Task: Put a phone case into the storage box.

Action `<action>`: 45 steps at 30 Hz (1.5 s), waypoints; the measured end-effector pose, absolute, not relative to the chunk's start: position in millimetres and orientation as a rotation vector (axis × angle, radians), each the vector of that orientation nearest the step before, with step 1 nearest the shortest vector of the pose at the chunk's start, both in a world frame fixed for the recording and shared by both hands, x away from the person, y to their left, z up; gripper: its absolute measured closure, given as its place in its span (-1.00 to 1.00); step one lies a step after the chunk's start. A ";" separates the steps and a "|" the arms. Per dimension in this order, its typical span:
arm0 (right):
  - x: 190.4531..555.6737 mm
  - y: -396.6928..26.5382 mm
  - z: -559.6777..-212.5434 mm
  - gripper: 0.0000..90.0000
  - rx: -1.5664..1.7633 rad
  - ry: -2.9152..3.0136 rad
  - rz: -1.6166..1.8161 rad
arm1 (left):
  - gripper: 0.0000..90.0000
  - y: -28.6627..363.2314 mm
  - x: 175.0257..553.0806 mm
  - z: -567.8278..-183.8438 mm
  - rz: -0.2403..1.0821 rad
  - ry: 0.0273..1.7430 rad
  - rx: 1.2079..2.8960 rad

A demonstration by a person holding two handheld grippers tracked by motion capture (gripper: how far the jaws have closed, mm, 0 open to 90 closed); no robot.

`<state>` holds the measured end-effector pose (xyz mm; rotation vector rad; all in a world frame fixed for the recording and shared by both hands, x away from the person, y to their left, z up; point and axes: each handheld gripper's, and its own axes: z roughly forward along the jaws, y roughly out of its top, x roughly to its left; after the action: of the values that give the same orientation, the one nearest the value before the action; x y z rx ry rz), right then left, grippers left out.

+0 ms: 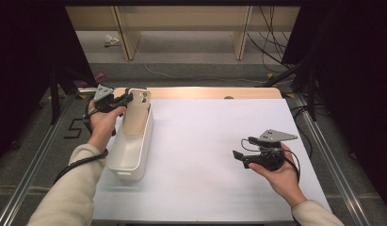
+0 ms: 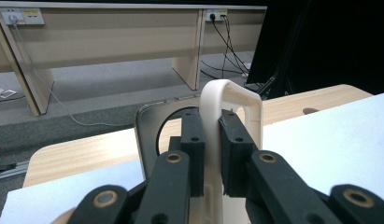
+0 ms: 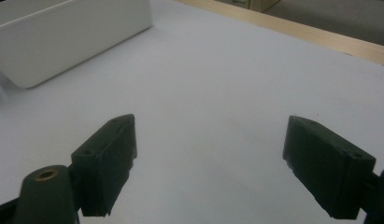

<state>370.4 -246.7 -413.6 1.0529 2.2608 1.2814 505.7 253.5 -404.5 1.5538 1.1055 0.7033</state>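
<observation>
The person wears cream long sleeves (image 1: 71,188) that end at the wrists. The black, hand-held left gripper (image 1: 116,101) carries a grey three-cornered plate (image 1: 103,92) on top, and a black cable (image 1: 78,164) trails from it. In the left gripper view its matte black arms bear brass-coloured pivot rings (image 2: 174,157) and small screw holes in the square jaw blocks. The black right gripper (image 1: 239,157) has the same grey plate (image 1: 277,136) and thin black wires looping beside it.
</observation>
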 end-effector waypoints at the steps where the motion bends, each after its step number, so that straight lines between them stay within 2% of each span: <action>1: 370.4 -246.7 -413.6 -0.59 1.054 2.261 1.282 | 0.81 253.6 505.9 -404.5 0.702 1.106 1.554; 45: 370.8 -247.1 -414.0 -0.60 1.056 2.262 1.278 | 0.79 257.6 512.2 -414.7 0.683 1.145 1.561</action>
<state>370.8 -247.1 -414.0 1.0559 2.2616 1.2784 512.2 257.6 -414.7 1.5610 1.1447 0.6829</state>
